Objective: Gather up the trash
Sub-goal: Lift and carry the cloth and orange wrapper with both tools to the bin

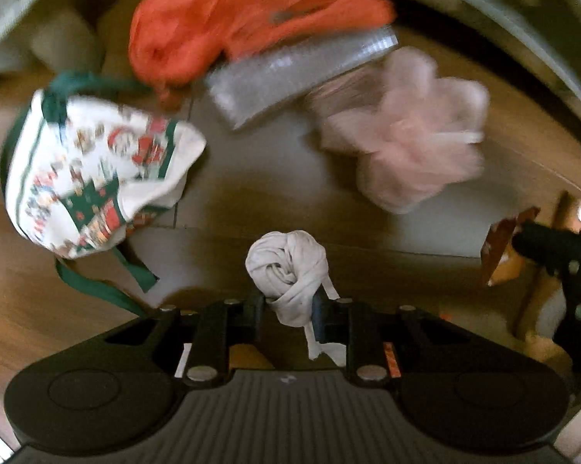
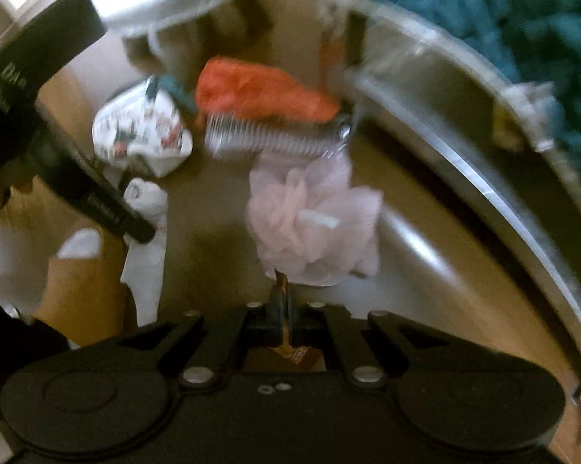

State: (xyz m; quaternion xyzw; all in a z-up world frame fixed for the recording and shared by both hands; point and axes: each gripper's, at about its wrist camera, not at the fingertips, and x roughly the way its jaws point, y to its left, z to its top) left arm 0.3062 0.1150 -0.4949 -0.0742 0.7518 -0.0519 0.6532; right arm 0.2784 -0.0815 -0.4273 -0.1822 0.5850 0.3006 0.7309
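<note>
**A:** So what's each gripper got right now?

**B:** The left gripper (image 1: 290,305) is clamped on a knotted white tissue wad (image 1: 286,266), which sticks out straight ahead of its fingers, off the wood floor (image 1: 251,193). The right gripper (image 2: 284,309) is pinched tight on a thin brown wrapper (image 2: 282,290), long axis running along its fingers.

**A:** Anything left down there?

**B:** Ahead of both I count one each: orange bag (image 1: 232,27), ribbed clear plastic piece (image 1: 298,73), pink mesh pouf (image 1: 406,131), Christmas-print cloth bag (image 1: 93,170). Pouf's nearer the right gripper. No bin in sight.
</note>
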